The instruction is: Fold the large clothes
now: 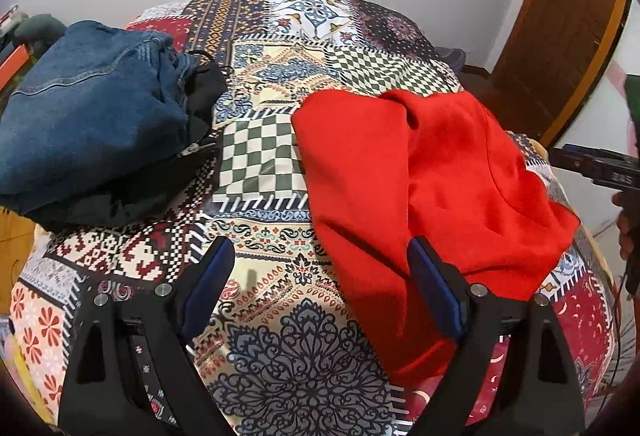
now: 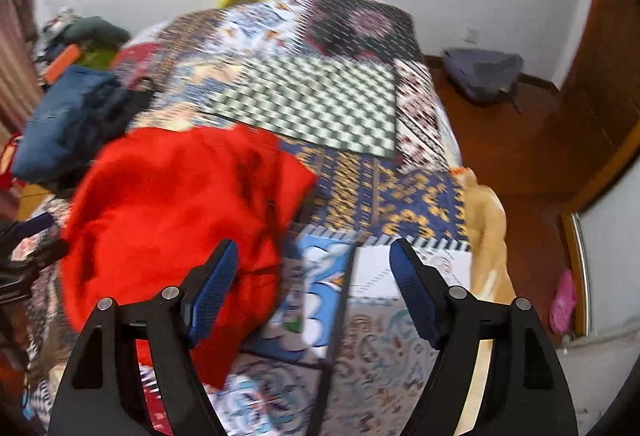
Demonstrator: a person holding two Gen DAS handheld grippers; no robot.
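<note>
A large red garment (image 1: 432,187) lies crumpled on the patterned bedspread (image 1: 272,276); in the right wrist view it (image 2: 172,215) lies at the left. My left gripper (image 1: 320,256) is open and empty, its right finger (image 1: 436,292) over the garment's near left edge. My right gripper (image 2: 312,260) is open and empty above the bedspread (image 2: 360,195), its left finger (image 2: 212,288) over the garment's right edge. The right gripper also shows at the right edge of the left wrist view (image 1: 600,171).
A folded blue denim garment (image 1: 88,107) lies on a black garment (image 1: 132,191) at the bed's left. Clutter (image 2: 76,39) sits beyond them. A grey bag (image 2: 484,71) lies on the wooden floor at the right, near a wooden door (image 1: 560,35). A white wall stands behind.
</note>
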